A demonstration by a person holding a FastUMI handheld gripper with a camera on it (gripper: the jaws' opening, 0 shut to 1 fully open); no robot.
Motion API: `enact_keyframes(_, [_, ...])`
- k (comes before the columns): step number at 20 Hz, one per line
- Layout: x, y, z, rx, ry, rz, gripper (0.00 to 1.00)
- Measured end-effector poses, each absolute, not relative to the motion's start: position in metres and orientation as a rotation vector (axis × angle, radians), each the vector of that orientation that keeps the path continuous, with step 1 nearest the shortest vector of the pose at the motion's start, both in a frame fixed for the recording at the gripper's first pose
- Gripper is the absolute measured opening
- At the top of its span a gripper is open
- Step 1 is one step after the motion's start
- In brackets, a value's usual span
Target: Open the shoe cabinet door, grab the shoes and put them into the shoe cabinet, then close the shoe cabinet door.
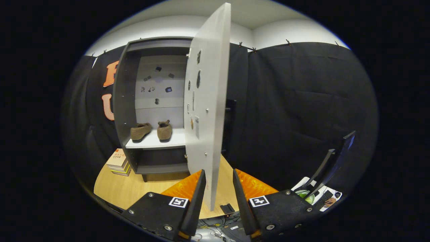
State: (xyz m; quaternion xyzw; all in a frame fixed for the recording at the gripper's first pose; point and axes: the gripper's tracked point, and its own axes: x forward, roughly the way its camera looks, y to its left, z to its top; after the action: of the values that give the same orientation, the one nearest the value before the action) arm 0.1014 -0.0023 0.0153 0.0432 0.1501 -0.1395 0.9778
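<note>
A dark grey shoe cabinet (125, 101) stands on a wooden table, its pale door (207, 101) swung wide toward me. Two brown shoes (140, 131) (164, 130) sit side by side on the cabinet's white shelf (151, 143). My gripper (219, 188) is open, and the free lower edge of the door stands between its two fingers. The left finger (198, 191) is close to the door's inner face; the right finger (239, 193) stands a little apart from the outer face. Neither finger visibly presses on the door.
A stack of books (118, 162) lies on the wooden table (127, 190) left of the cabinet's foot. A dark chair frame (331, 164) rises at the right, with printed papers (315, 196) below it. Cables lie below the table's front edge.
</note>
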Motion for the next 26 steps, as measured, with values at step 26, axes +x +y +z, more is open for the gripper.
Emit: enact_keyframes(26, [0.151, 0.02, 0.017, 0.091, 0.26, -0.155, 0.52])
